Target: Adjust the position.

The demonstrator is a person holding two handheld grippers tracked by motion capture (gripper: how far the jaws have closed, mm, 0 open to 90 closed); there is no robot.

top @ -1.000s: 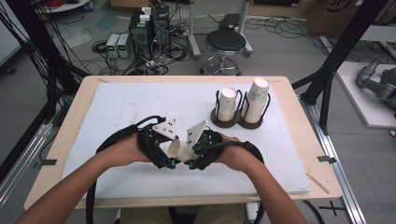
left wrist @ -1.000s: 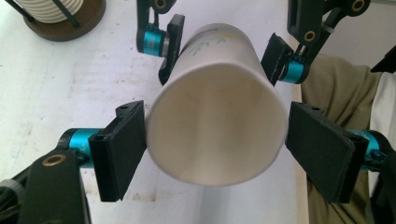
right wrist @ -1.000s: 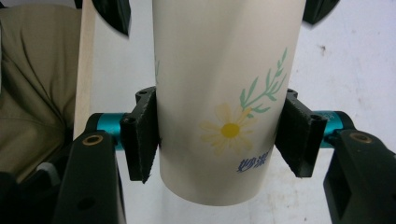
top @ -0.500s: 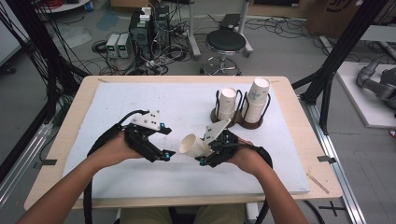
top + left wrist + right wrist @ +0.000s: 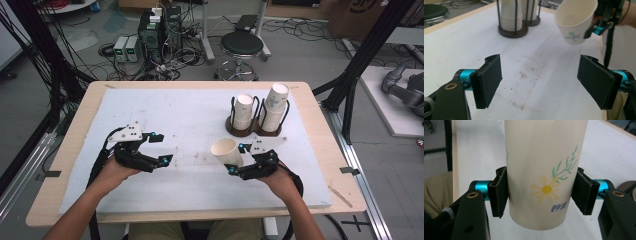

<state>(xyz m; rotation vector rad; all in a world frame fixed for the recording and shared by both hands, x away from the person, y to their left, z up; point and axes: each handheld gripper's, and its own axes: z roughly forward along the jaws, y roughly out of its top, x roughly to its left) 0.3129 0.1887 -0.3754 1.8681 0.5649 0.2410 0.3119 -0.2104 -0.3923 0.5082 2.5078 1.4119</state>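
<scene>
Right claw (image 5: 541, 192) pinches a paper cup (image 5: 544, 170) (daisy print shows close up); left claw (image 5: 544, 82) spread.

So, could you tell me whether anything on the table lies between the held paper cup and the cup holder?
Nothing visible does: the bare white mat separates the paper cup, clamped in the right tool, from the cup holder.

**Around the wooden table**

A wooden table (image 5: 67, 160) carries a white pad (image 5: 185, 115) with some brownish stains. Behind the table stands a black round stool (image 5: 241, 45). To the left of the stool, also behind the table, there are dark computer cases (image 5: 160, 27), two small grey boxes (image 5: 125, 48) and many tangled cables (image 5: 150, 67) on the floor. A black frame post (image 5: 365, 60) leans past the table's far right corner.
</scene>
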